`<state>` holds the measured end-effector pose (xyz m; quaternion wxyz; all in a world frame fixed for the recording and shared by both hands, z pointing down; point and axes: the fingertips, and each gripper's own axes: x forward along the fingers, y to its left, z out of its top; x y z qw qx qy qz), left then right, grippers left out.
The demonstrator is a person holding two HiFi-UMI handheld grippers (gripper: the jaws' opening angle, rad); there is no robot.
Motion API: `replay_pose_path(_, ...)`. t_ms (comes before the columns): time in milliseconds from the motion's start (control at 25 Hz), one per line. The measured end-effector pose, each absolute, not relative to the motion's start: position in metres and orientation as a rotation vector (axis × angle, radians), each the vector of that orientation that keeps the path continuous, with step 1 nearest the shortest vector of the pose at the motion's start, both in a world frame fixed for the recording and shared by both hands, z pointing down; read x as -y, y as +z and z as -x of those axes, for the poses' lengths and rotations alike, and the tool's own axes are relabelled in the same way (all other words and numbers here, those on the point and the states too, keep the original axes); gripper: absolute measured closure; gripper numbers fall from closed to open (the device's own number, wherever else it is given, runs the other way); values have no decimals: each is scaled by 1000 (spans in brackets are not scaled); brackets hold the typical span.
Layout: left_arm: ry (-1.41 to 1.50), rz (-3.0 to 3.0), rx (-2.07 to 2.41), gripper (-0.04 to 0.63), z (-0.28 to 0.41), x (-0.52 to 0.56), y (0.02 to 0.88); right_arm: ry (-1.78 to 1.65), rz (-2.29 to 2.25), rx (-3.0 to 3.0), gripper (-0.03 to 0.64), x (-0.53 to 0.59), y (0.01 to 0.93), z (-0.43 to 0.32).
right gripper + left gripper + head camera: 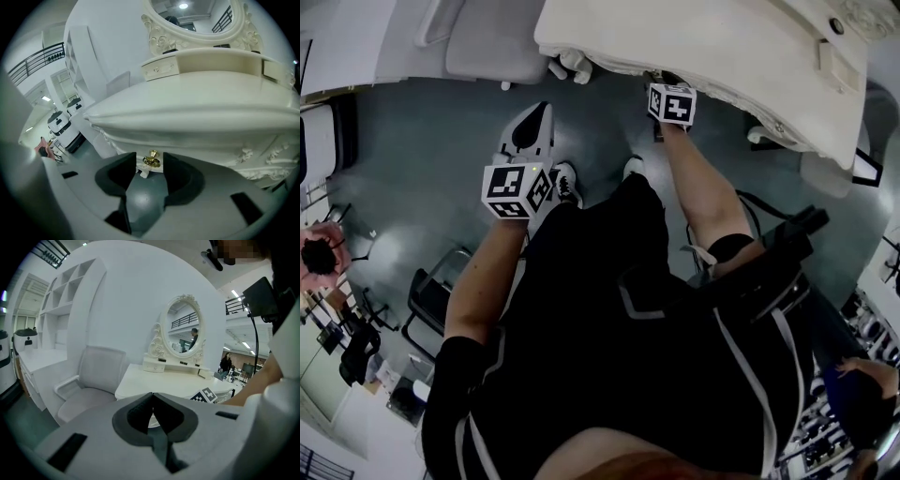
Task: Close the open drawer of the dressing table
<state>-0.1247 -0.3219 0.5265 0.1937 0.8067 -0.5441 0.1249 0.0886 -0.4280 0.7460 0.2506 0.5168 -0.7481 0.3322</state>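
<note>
Grey padded armchair (pixel 93 376) beside white carved dressing table's (pixel 197 108) left edge, ornate oval mirror (pixel 183 329) at back edge. Right gripper (pixel 149 162) agape either side of gold drawer knob (pixel 152 157); left gripper (pixel 152 395) closed, empty. Grey floor (pixel 422 159).

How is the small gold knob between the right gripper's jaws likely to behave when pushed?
The gold knob looks like polished metal: probably rigid, likely slippery. Small and rounded, it may let the open right gripper glance off unless centred. Mounted on the dressing table front, it should not roll.
</note>
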Motion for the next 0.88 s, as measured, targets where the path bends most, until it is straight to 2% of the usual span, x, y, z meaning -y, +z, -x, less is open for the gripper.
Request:
replay_pose_path(600,260,-2478,1324,591,151,333,462,793,-1635,2084,449,370,598,-84)
replay_pose_path(880,154,-2561,1222,591,144,341,423,561,-1776,2096,472,353,497,-98)
